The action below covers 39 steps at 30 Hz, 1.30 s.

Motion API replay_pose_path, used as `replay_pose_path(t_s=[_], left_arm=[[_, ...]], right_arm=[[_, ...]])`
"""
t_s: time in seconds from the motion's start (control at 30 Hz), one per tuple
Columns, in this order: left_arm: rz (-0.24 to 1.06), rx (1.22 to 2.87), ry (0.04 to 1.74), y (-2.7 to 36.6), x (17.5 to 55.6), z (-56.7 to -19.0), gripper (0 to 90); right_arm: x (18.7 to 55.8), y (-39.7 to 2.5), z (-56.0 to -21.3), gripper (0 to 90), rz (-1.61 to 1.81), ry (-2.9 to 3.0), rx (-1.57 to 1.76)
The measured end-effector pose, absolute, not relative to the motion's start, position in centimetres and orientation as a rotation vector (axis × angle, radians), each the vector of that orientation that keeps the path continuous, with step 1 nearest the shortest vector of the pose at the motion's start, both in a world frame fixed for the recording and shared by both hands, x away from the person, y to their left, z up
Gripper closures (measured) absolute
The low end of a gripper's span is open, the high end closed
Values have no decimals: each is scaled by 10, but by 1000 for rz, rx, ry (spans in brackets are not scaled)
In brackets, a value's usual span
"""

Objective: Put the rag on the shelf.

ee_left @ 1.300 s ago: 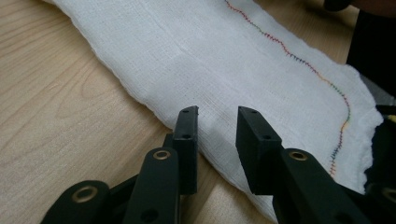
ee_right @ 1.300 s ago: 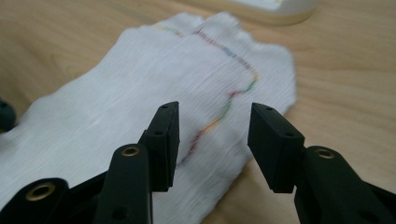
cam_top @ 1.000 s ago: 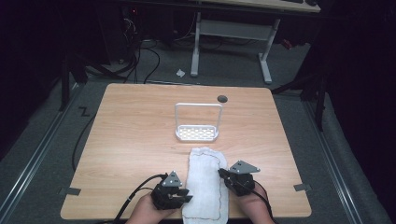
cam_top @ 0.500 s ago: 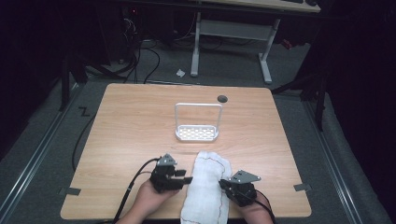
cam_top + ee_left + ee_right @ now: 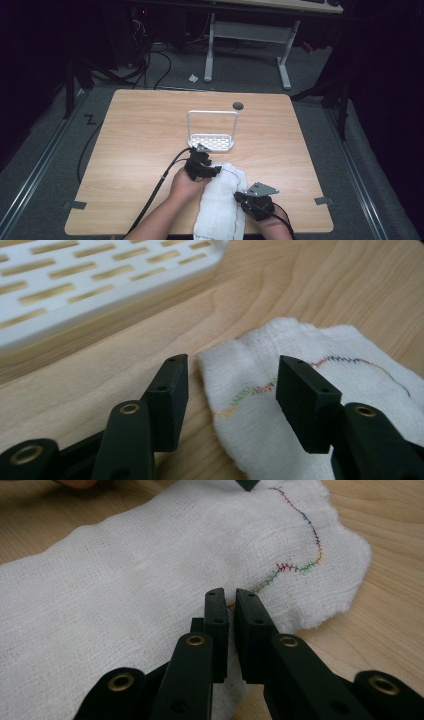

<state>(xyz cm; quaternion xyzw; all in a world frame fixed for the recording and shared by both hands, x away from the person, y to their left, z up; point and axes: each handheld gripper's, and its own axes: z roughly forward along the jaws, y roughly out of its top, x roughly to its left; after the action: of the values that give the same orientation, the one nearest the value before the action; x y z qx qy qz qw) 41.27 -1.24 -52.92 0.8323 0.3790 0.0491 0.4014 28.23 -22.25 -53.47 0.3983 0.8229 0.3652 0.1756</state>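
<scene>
Now | left gripper jaws apart at cloth corner | right gripper jaws together over cloth

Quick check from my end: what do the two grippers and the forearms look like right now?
Both grippers are black. The left gripper trails a black cable; the right gripper carries a grey three-cornered plate on top. Their jaws are blocky black bars with small holes and brass-coloured rivets at the joints. The forearms are bare, no sleeves showing.

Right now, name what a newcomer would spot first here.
A white cloth with rainbow stitching lies at the table's near edge. The left hand-held gripper is open at its far end; the right hand-held gripper is pinched at its edge. Behind stands a white slotted rack.
</scene>
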Motion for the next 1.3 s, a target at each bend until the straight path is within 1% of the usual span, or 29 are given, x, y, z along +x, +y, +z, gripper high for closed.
replay_pose_path(t_s=[0.03, 0.07, 0.1, 0.13, 0.17, 0.2, 0.23, 0.27, 0.33, 0.37, 0.43, 0.47, 0.5, 0.53, 0.57, 0.6, 0.63, 0.7, 0.77, 0.87, 0.97, 1.0, 1.03, 1.07, 1.1, 1.13, 1.2, 1.3], left_arm=[[172, 2116, 949, -16, 407, -530, 509], [202, 2120, 948, -17, 404, -530, 600], [215, 2120, 947, -16, 402, -530, 637], [217, 2113, 952, -14, 400, -531, 637], [190, 2098, 963, -9, 400, -532, 749], [190, 2098, 963, -9, 400, -532, 779], [168, 2083, 971, -3, 400, -533, 779], [161, 2073, 977, 0, 399, -533, 804], [167, 2052, 991, 8, 395, -534, 842], [165, 2043, 993, 11, 393, -534, 846], [152, 2027, 1001, 17, 391, -536, 847], [141, 2010, 1008, 21, 389, -537, 849], [141, 2010, 1008, 21, 389, -537, 851], [138, 2008, 1009, 24, 389, -536, 852], [137, 2008, 1010, 25, 388, -536, 852], [140, 2006, 1009, 27, 387, -535, 852], [143, 2005, 1011, 29, 387, -535, 852], [158, 2009, 1011, 33, 385, -533, 853], [144, 2006, 1013, 38, 382, -533, 853], [152, 2012, 999, 39, 376, -535, 852], [138, 2006, 1005, 42, 371, -536, 853], [138, 2006, 1005, 42, 371, -536, 853], [135, 2005, 1005, 44, 370, -536, 853], [133, 2005, 1005, 46, 368, -535, 853], [134, 2005, 1003, 47, 367, -535, 853], [133, 2001, 1003, 50, 366, -534, 853], [129, 1992, 1004, 51, 365, -533, 856], [128, 1931, 994, 54, 365, -522, 858]], right_arm=[[283, -222, -535, 846, 1036, 2331, 1125], [283, -222, -535, 844, 1034, 2331, 1125], [283, -222, -535, 843, 1036, 2330, 1126], [283, -222, -535, 843, 1036, 2330, 1126], [283, -222, -535, 839, 1042, 2328, 1129], [283, -222, -535, 839, 1042, 2328, 1129], [283, -222, -535, 827, 1047, 2329, 1131], [284, -223, -535, 799, 1066, 2335, 1145], [285, -225, -531, 777, 1115, 2322, 1159], [291, -228, -521, 757, 1166, 2259, 1180], [296, -228, -517, 751, 1165, 2235, 1185], [313, -229, -513, 732, 1150, 2197, 1223], [313, -229, -513, 732, 1150, 2197, 1223], [336, -227, -517, 683, 1126, 2176, 1291], [344, -227, -520, 637, 1136, 2175, 1331], [353, -224, -524, 570, 1163, 2199, 1395], [353, -224, -524, 570, 1163, 2199, 1395], [355, -215, -528, 493, 1163, 2224, 1429], [347, -207, -531, 449, 1097, 2217, 1399], [342, -208, -535, 472, 1118, 2227, 1413], [332, -201, -536, 577, 1148, 2247, 1400], [332, -201, -536, 577, 1148, 2247, 1400], [327, -195, -538, 705, 1175, 2273, 1390], [326, -193, -539, 784, 1188, 2292, 1374], [326, -193, -539, 784, 1188, 2292, 1374], [324, -189, -540, 845, 1177, 2315, 1311], [326, -189, -539, 854, 1168, 2323, 1300], [328, -194, -534, 857, 1176, 2289, 1294]])
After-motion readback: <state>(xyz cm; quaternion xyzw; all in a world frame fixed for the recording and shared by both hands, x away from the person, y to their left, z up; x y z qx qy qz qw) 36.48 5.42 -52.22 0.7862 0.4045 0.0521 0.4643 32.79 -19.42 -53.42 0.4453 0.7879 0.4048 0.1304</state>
